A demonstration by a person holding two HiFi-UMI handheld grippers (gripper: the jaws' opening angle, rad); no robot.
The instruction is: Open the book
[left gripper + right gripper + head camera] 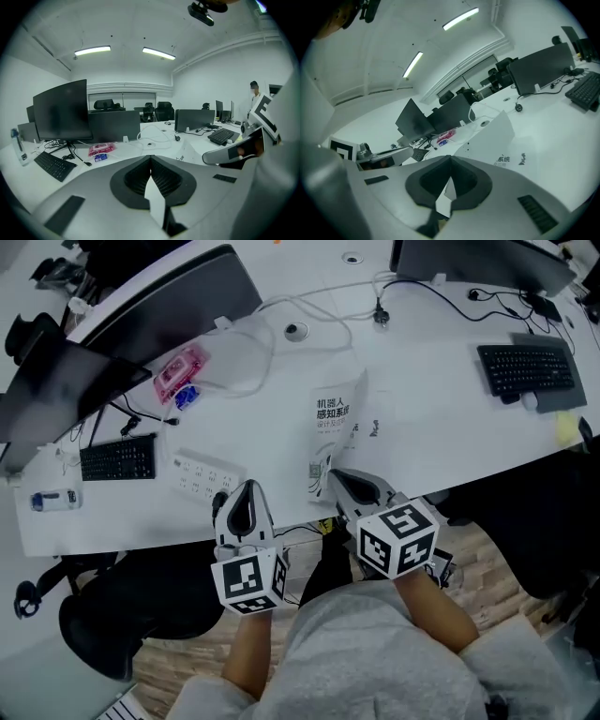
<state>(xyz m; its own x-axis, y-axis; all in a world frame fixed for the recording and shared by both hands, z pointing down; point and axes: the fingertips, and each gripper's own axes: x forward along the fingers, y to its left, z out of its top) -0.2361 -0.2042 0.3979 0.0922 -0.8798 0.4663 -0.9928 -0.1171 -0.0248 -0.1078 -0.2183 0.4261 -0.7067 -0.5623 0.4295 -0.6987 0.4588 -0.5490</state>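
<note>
While right gripper (pixel 337 476) hangs closed | book (pixel 335 427) lies just ahead on desk (pixel 441 427)

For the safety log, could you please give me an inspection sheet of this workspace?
Surface: white desk, curved near edge.
Job's things: book, cover lifted part way, not yet laid open.
Clutter: pink pack, power strip, a keyboard at left, another at right.
Grippers: left tool shut, empty, near the power strip; right tool shut, apparently on the book's cover edge.
Cables: white cable looped behind the book; black cables by the left keyboard.
Surroundings: monitors, chair, a person standing far off.
</note>
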